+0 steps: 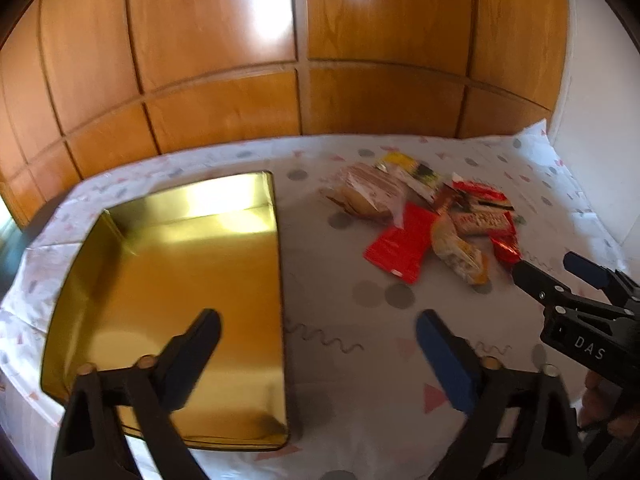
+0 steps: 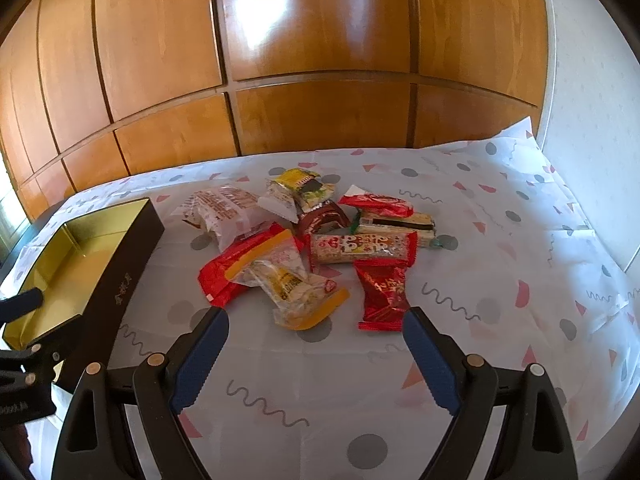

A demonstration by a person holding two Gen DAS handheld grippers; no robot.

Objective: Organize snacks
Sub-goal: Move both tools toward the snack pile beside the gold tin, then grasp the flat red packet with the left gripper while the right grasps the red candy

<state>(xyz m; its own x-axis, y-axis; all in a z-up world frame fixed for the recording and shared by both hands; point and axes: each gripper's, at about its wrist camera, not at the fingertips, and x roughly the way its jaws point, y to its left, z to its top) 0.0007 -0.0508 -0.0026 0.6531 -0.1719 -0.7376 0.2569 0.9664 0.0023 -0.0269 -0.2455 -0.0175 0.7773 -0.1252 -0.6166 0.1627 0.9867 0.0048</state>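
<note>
With both tools spread apart, the right tool [image 2: 316, 326] is best lowered squarely over the nearest clear yellow-edged snack packet [image 2: 294, 286], then carried to the empty gold-lined rectangular tin [image 2: 90, 256]; the left tool [image 1: 318, 330] hovers by it.

Glossy wooden wardrobe panels [image 2: 280, 80] back the counter's patterned cloth [image 2: 500, 240]; a white wall [image 2: 588, 120] stands right.
</note>
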